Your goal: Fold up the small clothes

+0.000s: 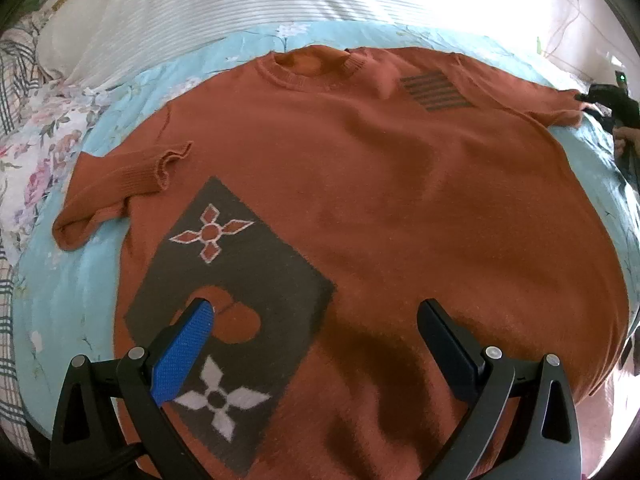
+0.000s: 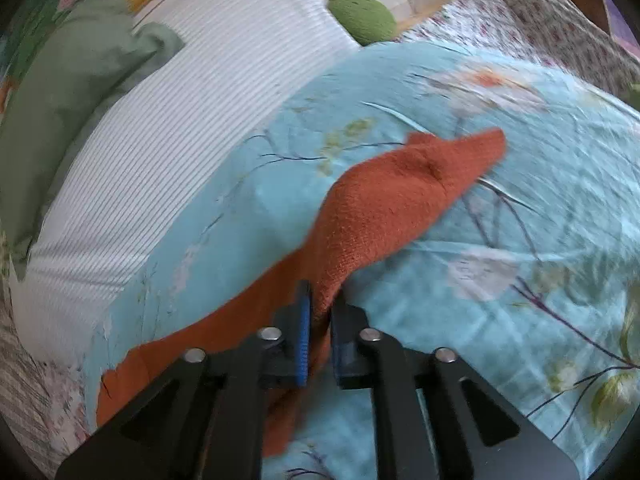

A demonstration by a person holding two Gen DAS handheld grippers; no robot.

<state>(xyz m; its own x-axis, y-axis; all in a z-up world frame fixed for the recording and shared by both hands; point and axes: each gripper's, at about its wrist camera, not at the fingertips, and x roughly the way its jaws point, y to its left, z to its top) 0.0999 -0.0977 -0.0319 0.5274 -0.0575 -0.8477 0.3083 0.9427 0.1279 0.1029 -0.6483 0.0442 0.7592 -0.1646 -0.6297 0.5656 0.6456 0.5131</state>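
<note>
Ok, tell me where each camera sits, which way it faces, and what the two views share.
Left wrist: on the left gripper, looking down across the orange sweater; its open fingers show.
Right wrist: on the right gripper, facing along the sleeve it pinches; its fingers show.
Shared: sweater, blue floral bedcover, striped pillow.

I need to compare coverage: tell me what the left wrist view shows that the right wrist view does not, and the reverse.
Only the left wrist view shows the open left gripper over the sweater's grey patch, the neckline and the folded-in left sleeve. Only the right wrist view shows the right gripper shut on the right sleeve, plus a green pillow. Both show the orange sweater, the blue floral sheet and the white striped cover.
</note>
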